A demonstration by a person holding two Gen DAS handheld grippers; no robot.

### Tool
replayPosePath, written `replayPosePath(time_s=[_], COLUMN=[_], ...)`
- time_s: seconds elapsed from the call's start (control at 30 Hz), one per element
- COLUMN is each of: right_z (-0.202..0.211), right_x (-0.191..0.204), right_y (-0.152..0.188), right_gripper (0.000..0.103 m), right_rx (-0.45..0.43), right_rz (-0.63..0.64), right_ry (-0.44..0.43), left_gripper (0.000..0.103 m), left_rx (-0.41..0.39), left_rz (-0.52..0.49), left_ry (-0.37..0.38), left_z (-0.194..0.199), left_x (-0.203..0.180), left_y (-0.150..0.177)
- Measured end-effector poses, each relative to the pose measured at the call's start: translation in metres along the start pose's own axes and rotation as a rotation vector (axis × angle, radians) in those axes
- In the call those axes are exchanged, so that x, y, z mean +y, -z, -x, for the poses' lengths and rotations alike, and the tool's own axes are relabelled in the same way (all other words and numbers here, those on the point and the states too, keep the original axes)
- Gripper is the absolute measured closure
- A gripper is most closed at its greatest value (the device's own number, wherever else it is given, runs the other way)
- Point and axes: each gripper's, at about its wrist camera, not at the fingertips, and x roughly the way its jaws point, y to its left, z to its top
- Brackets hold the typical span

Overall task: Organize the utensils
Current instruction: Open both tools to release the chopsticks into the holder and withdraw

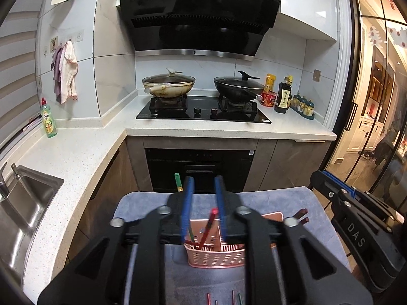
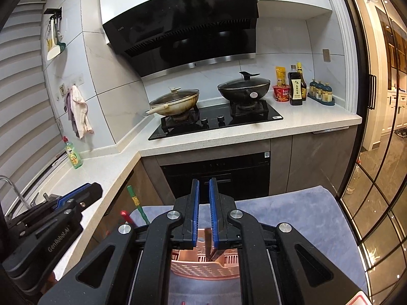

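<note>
Both my grippers hung over the pink utensil basket on the grey-blue cloth.

My left gripper (image 1: 204, 185) stood part open, blue pads clear of the red chopstick (image 1: 208, 226) that leaned between them with its lower end in the pink slotted basket (image 1: 216, 256). A green chopstick (image 1: 178, 181) rose just left of that gripper's left finger; in the right wrist view it stood beside the red one, to the basket's left. My right gripper (image 2: 204, 190) showed only a narrow gap, and a dark brown flat handle (image 2: 209, 244) stood between the pads near their base, its lower end down in the basket; I could not tell whether the pads pressed it. The basket sat on a grey-blue cloth (image 1: 279, 198) in front of the oven (image 1: 201, 167).
</note>
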Motion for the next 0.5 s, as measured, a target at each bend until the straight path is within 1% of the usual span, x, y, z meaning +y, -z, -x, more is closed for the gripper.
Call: replayPosePath(time_s=[0.07,0.1,0.33,0.5], right_z=[0.004,0.006,0.023,0.043], right_x=[0.001,0.001,0.002,0.002], right_y=[0.0,0.001,0.005,0.013], right_gripper=[0.088,0.086,0.085,0.085], right_rx=[-0.006,-0.008,-0.016,-0.009], right_rz=[0.004,0.005,0.011,0.028], right_ry=[-0.003,-0.003,-0.014,-0.028], left_gripper=[0.059,0.055,0.055,0.054], left_rx=[-0.013,-0.021,-0.018,0.01], left_rz=[0.001,0.0,0.004,0.009], left_ry=[-0.008,-0.013,-0.019,-0.038], left_z=[0.003,0.005,0.017,0.027], left_x=[-0.001,-0.002,-0.002,0.0], left_y=[0.001,0.002,0.006,0.014])
